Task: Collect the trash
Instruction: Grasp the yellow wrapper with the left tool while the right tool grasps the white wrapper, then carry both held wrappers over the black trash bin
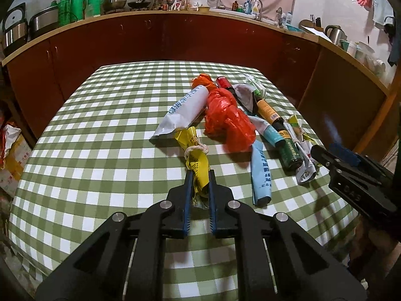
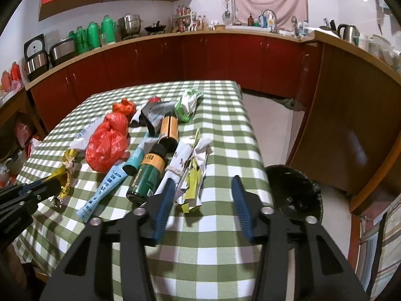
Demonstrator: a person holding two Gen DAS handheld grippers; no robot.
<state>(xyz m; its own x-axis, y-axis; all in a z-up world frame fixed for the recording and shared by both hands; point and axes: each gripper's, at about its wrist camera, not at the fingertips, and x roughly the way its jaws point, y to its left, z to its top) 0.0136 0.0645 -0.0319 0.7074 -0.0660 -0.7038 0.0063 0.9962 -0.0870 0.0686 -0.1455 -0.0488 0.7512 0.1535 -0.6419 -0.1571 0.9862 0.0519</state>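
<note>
My left gripper (image 1: 200, 176) is shut on the near end of a yellow wrapper (image 1: 196, 155) tied with string, which lies on the green checked tablecloth (image 1: 100, 150). The right wrist view shows the same hold at the left edge, the left gripper (image 2: 46, 186) on the yellow wrapper (image 2: 66, 173). My right gripper (image 2: 203, 185) stands open low over the table's right side. A crumpled white and yellow paper bundle (image 2: 193, 173) lies between its fingers, untouched. A red plastic bag (image 1: 225, 118), a light blue tube (image 1: 260, 173) and a green can (image 1: 289, 150) lie between the two grippers.
A black-lined bin (image 2: 293, 190) stands on the floor just off the table's right edge. More litter lies further back: a white paper wrapper (image 1: 185, 110), an orange-labelled bottle (image 2: 169, 130) and a green and white packet (image 2: 188, 105). Red cabinets (image 2: 200, 57) run behind the table.
</note>
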